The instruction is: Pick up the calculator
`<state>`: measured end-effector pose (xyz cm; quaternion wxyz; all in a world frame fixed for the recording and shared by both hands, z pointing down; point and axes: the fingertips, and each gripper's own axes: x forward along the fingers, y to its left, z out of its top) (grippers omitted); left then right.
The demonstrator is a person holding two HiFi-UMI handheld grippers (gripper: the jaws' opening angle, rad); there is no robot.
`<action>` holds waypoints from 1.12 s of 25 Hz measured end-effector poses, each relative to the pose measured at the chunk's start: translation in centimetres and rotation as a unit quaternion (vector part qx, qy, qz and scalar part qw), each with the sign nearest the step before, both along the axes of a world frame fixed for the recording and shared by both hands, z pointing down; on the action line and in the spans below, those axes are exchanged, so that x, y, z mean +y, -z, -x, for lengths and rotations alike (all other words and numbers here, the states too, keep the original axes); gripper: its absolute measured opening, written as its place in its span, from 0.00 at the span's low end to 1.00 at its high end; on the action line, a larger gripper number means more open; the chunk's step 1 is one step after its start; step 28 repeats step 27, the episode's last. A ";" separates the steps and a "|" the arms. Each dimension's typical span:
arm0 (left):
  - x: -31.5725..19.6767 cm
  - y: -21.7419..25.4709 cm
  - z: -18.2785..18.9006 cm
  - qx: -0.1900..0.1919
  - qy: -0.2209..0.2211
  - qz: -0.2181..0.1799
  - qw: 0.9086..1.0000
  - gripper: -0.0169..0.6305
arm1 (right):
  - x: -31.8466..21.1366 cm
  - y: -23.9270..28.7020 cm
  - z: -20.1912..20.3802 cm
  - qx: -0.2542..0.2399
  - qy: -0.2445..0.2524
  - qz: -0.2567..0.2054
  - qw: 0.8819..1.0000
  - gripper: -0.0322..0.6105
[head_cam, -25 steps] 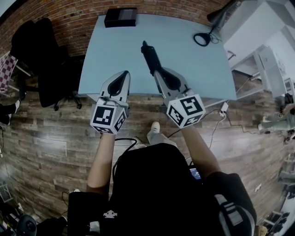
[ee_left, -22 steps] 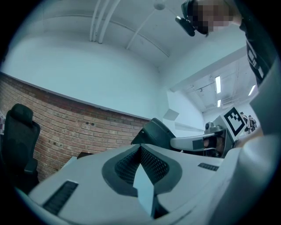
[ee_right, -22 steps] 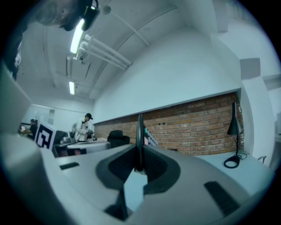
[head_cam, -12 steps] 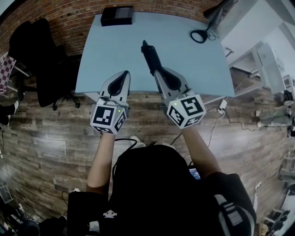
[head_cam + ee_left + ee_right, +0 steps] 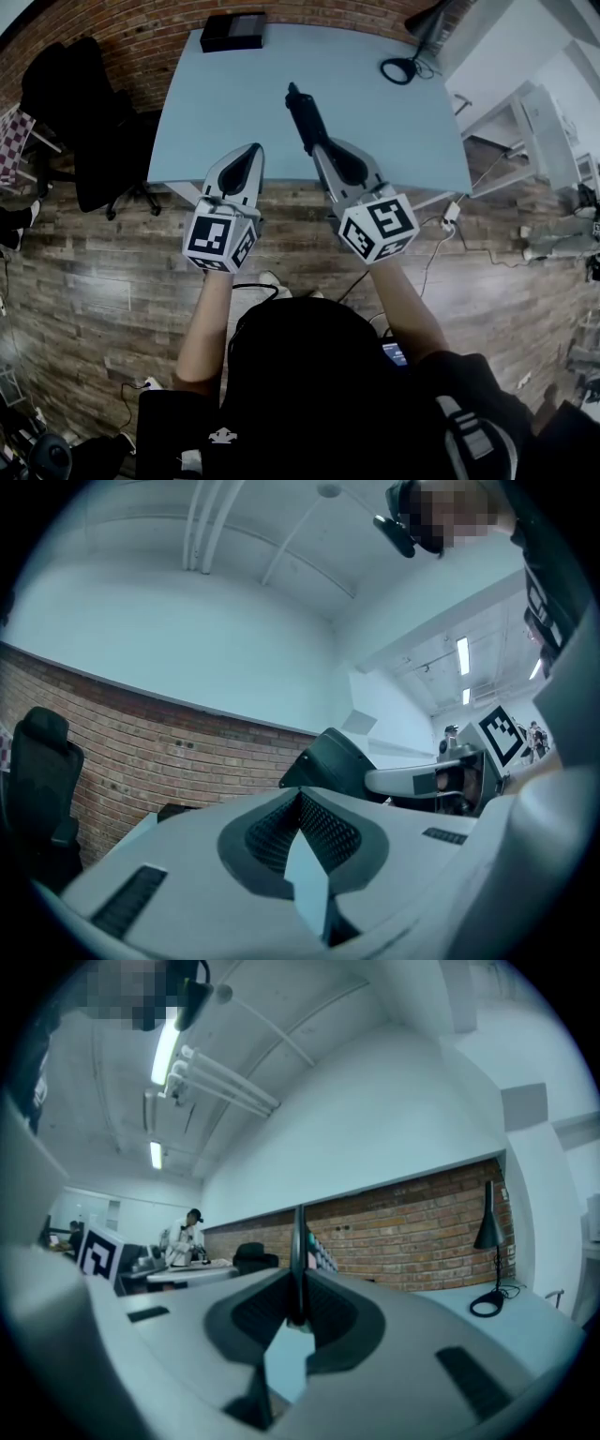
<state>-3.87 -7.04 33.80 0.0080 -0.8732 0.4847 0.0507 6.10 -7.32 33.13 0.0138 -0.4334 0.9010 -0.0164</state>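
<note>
Nearest: both grippers are held out in front of the person, over the near edge of the table (image 5: 394,131).

Left gripper (image 5: 253,152) is at the table's near-left edge. Its jaws are pressed together with nothing between them; only bare tabletop shows beyond. It looks idle, probably parked aside so as not to crowd the working hand.

Right gripper (image 5: 322,148) is just inside the table's near edge, toward the middle. It is clamped on the calculator (image 5: 302,114), gripping the calculator's near end. The calculator stands on edge between the pads and projects away from the person, above the tabletop; I judge it lifted, not resting. The right gripper view shows it as a thin dark blade with keys on its right face. The grip suits a flat slab, since the pads bear on its two broad faces.

The pick-up looks done.

Farther: a black box (image 5: 232,31) sits at the table's far-left edge and a desk lamp (image 5: 397,69) at its far-right corner. An office chair (image 5: 84,112) stands left of the table, with a brick wall (image 5: 122,33) behind.
</note>
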 end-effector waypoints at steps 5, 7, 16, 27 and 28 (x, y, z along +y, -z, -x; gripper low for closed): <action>1.5 -0.2 -2.2 -0.002 -0.004 0.002 1.000 0.03 | 1.5 0.1 -1.5 -0.003 0.002 -0.002 1.000 0.12; 2.2 -0.2 -3.0 -0.005 -0.006 0.002 1.000 0.03 | 2.1 0.1 -2.2 -0.004 0.003 -0.002 1.000 0.12; 4.4 0.0 -4.9 -0.014 0.001 0.000 1.000 0.03 | 4.2 0.2 -4.2 -0.007 0.008 -0.004 1.000 0.12; 6.1 0.4 -7.3 -0.014 0.007 -0.005 1.000 0.03 | 6.0 0.2 -6.5 -0.009 0.017 -0.008 1.000 0.12; 6.1 0.4 -7.3 -0.014 0.007 -0.005 1.000 0.03 | 6.0 0.2 -6.5 -0.009 0.017 -0.008 1.000 0.12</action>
